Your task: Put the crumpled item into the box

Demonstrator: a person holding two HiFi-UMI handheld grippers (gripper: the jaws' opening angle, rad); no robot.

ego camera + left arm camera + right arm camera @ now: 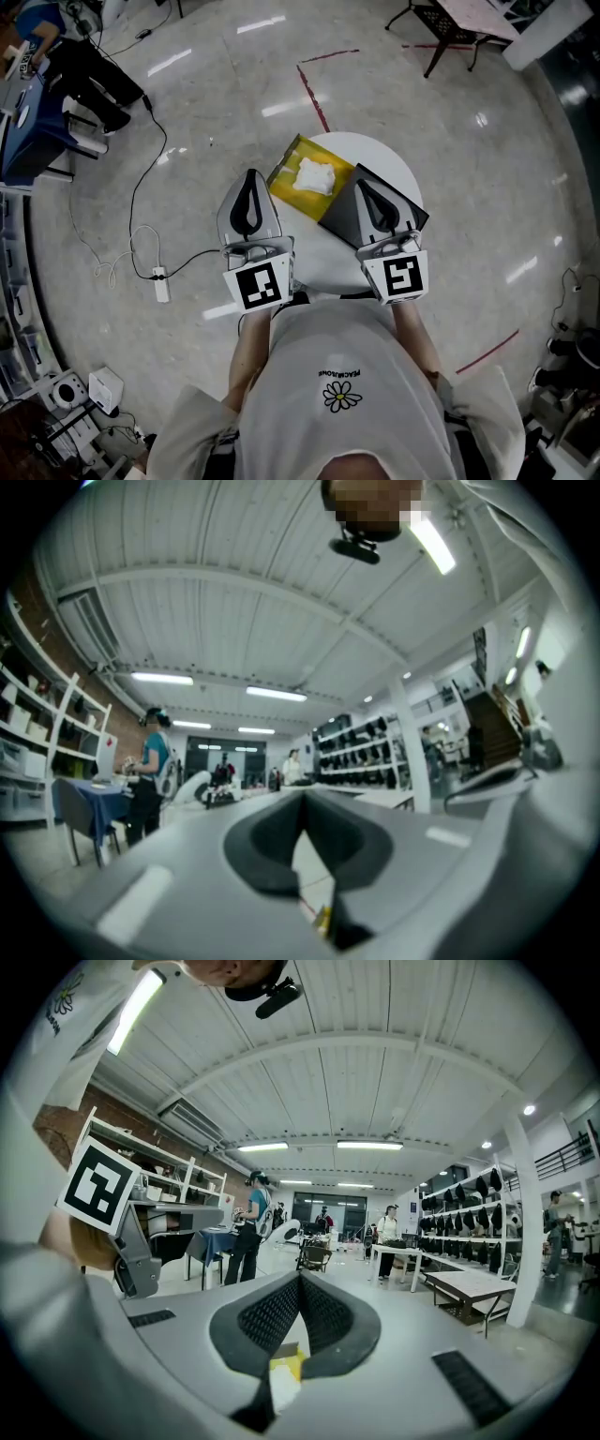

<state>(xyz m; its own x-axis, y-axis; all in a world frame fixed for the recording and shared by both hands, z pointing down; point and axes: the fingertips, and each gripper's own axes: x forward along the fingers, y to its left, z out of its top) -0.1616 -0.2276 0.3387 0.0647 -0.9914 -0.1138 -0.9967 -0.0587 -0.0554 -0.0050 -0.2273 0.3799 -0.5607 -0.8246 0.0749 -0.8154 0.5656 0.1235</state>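
Although both grippers hang above the worktop (398, 178), neither holds anything: the left gripper (251, 178) and the right gripper (364, 187) each have their fingers pressed together, with nothing between them. The wad (314, 176) lies inside the yellow box (284, 176), so the task looks done.

The risk now is a stray bump. The box sits at the far left rim of the round worktop, one corner seemingly past the edge, so a careless dip of the left gripper could push it off. The wad lies loose and could spill. The dark lid (349, 214) lies just beside the box, under the right gripper.

Only the head view shows this layout whole. The gripper views tilt up at ceiling, shelves and people. They confirm the closed tips, and show just a sliver of yellow and white below the right gripper's fingers (323, 1312).
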